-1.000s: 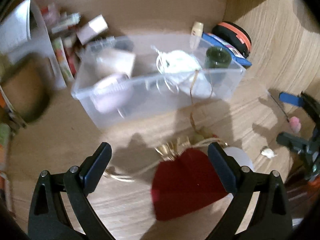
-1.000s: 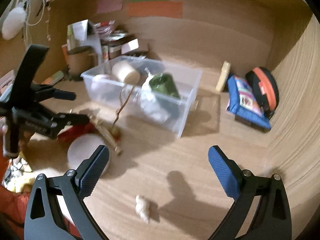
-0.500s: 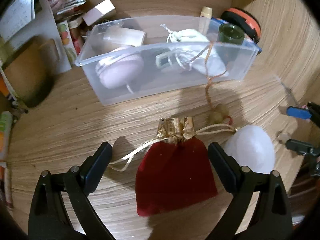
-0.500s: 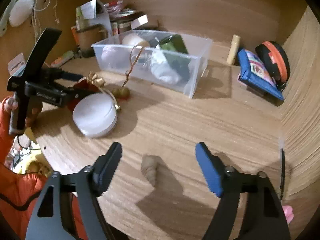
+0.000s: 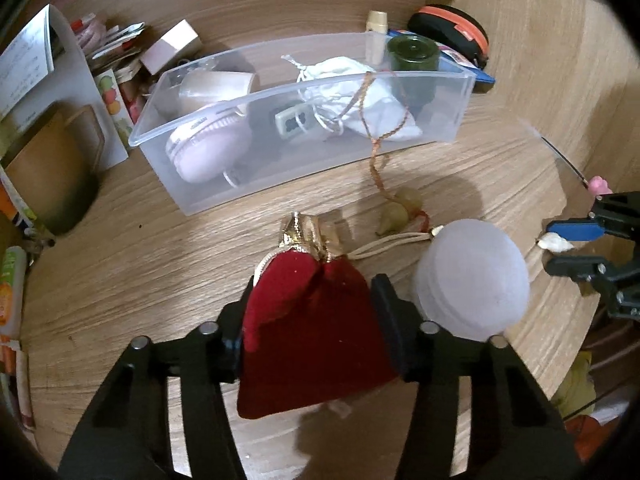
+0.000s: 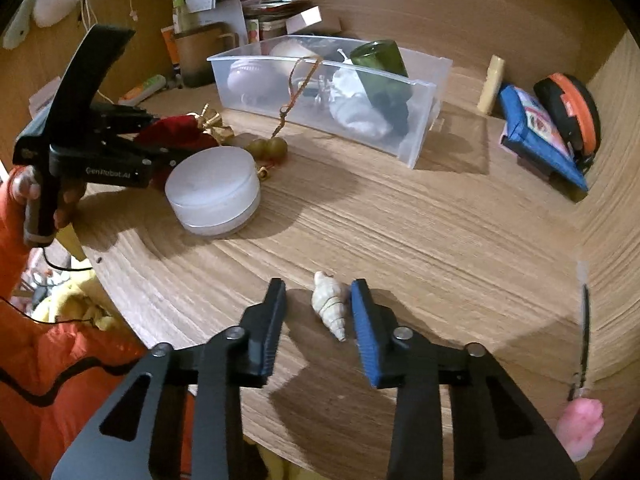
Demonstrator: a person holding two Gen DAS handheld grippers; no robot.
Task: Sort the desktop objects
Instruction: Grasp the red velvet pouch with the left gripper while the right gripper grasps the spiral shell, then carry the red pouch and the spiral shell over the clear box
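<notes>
My left gripper (image 5: 316, 312) is shut on a red velvet pouch (image 5: 312, 340) with a gold top, bunching the cloth, on the wooden desk. The pouch also shows in the right wrist view (image 6: 172, 132). My right gripper (image 6: 320, 308) is partly closed around a small white spiral shell (image 6: 330, 304); its right pad touches the shell, the left pad stands a little apart. A clear plastic bin (image 5: 304, 152) behind holds a white pouch, a green jar and a pink round device.
A white round container (image 5: 472, 276) sits right of the pouch, with beads on a cord (image 5: 400, 208) trailing from the bin. A blue pouch (image 6: 536, 128) and an orange-black case (image 6: 568, 108) lie far right. A brown cup and boxes crowd the left.
My left gripper has closed on the red pouch. My right gripper has come down over the shell and narrowed around it.
</notes>
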